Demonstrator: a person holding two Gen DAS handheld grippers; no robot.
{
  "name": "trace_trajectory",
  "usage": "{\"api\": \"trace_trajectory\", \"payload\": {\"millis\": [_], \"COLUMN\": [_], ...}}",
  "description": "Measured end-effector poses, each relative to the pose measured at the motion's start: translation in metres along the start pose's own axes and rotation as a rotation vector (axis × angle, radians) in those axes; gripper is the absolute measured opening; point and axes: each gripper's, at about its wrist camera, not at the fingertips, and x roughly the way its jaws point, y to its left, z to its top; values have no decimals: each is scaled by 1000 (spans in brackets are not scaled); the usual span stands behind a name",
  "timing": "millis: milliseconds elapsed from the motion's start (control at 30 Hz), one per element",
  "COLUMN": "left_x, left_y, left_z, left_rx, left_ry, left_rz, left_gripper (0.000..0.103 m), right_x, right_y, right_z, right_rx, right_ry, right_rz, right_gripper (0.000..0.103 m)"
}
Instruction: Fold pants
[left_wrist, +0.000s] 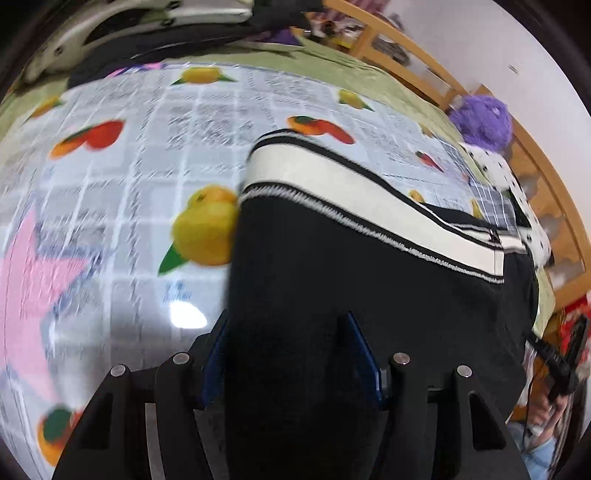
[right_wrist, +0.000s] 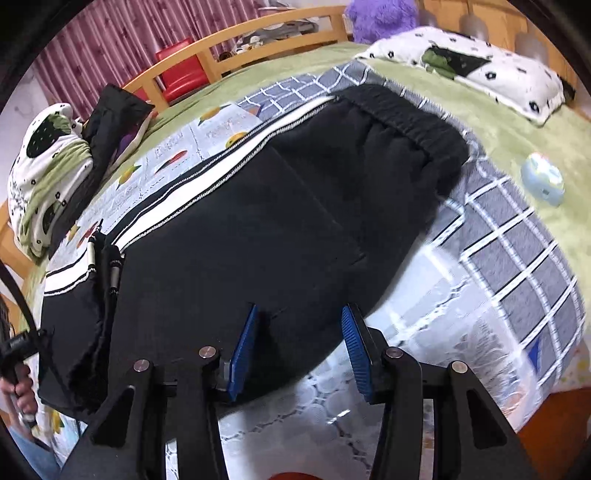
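Observation:
Black pants (right_wrist: 258, 221) with a white side stripe (right_wrist: 192, 184) lie flat on a fruit-print plastic sheet (left_wrist: 129, 177) on a bed. The elastic waistband (right_wrist: 406, 125) lies at the far right in the right wrist view. My left gripper (left_wrist: 288, 321) is open, its blue-padded fingers (left_wrist: 364, 354) straddling the black fabric (left_wrist: 351, 277) near the leg end. My right gripper (right_wrist: 299, 314) is open, its blue fingers (right_wrist: 354, 343) over the near edge of the pants below the waist. The left gripper's handle (right_wrist: 110, 266) shows at the left in the right wrist view.
A grey checked blanket (right_wrist: 517, 258) lies under the waistband. A spotted white pillow (right_wrist: 480, 70) and a purple plush toy (left_wrist: 484, 122) sit by the wooden bed frame (left_wrist: 406, 48). A small round blue object (right_wrist: 543, 181) rests on the green bedspread (right_wrist: 498, 129). A bundled quilt (right_wrist: 44, 173) lies far left.

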Motion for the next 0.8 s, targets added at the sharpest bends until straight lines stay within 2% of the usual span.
{"api": "trace_trajectory", "payload": {"millis": [67,133,167,200,233,267,300,333,500,600,700,800], "left_x": [3,4,2,-1,-6,-9,-13,-17,-66,-99,-133,-162], "left_y": [1,2,1,0,-1,-2,-3,-3,1,15,40,78], "left_z": [4,7,8,8,7,6,4,3,2,2,-2,-14], "left_rx": [2,-27,-29,-24,-24,-18,-10,-10,1,-10,-12,-42], "left_ry": [-4,5,5,-4,-17,-33,-51,-60,-152,-180,-208,-215], "left_rz": [-10,-11,-13,-26,-44,-47,-38,-33,-62,-56,0,107], "left_gripper": [53,38,32,17,11,11,10,10,9,9,9,9], "right_x": [4,14,16,18,22,25,26,27,11,-8,-20,-22], "right_y": [-5,-6,-4,-2,1,5,9,14,34,51,88,128], "right_z": [1,4,6,8,9,10,10,9,11,14,6,-12], "right_rx": [33,48,58,73,90,92,87,70,66,80,25,-39], "right_ry": [-2,16,13,12,7,0,-12,-29,-106,-120,-108,-72], "right_rz": [-18,-21,-21,-12,10,3,-14,-24,-54,8,82,147], "right_gripper": [47,48,51,60,60,54,23,18,14,13,13,13]}}
